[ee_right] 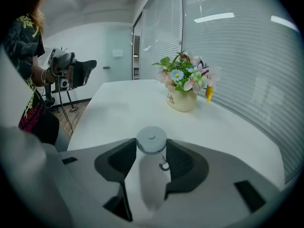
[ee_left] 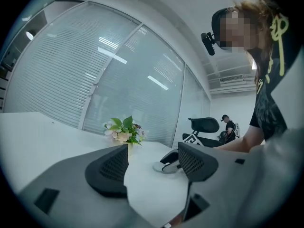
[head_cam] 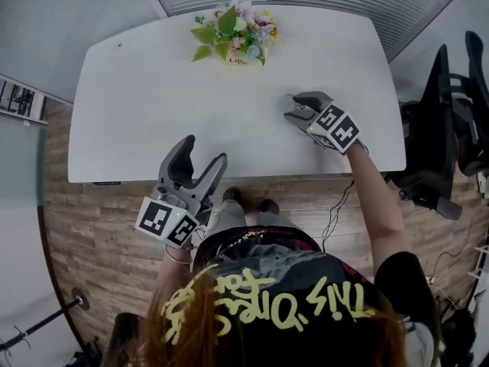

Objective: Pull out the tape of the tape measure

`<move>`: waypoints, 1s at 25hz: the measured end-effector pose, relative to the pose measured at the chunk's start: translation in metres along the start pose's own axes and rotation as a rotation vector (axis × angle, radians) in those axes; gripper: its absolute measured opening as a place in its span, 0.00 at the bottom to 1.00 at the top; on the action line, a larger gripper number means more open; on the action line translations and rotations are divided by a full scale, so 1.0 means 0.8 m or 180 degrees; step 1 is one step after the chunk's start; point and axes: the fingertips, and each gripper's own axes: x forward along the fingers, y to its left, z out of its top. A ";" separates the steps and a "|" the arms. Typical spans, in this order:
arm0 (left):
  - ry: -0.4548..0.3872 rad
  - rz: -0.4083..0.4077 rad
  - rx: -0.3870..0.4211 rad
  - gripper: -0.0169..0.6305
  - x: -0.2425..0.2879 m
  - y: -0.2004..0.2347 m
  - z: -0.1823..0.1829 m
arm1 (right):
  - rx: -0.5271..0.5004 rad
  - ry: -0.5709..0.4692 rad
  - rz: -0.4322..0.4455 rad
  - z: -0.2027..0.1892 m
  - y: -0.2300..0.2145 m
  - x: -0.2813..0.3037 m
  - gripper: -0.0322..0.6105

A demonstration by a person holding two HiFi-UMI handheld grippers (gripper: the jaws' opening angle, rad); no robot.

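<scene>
**Grip established, tape not yet drawn.** My right gripper [head_cam: 295, 110] rests low on the white table [head_cam: 153, 105], right of centre and angled down toward the tabletop. It is clamped on the tape measure [ee_right: 151, 139], a small round grey case with a centre button. In the right gripper view, the case sits at the very tips of my jaws, with a pad touching it on each side. A small pull ring [ee_right: 164, 166] hangs from the case on the side facing my camera, close against the body. No length of tape shows between the ring and the case.

My left gripper [head_cam: 205, 151] is held level in the air at the near edge of the table, well apart from the right one. Its jaws are spread wide with nothing between them. Its own view shows only bare tabletop and the distant right gripper in the gap. A pot of flowers [head_cam: 235, 33] stands at the far edge, clear of both grippers.

*Progress, as I judge it:* the first step, securing the case, looks done. The pull itself has not begun, as the tape appears fully wound in. What remains is to bring my left gripper across, pinch the ring, and draw it away while my right holds the case steady. The ring is small and lies close to my right jaws, so the pinch will need care.
</scene>
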 end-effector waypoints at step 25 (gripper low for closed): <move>0.0444 -0.0822 -0.0729 0.45 0.046 0.038 -0.012 | -0.0545 -0.0780 -0.0359 0.171 0.114 -0.047 0.36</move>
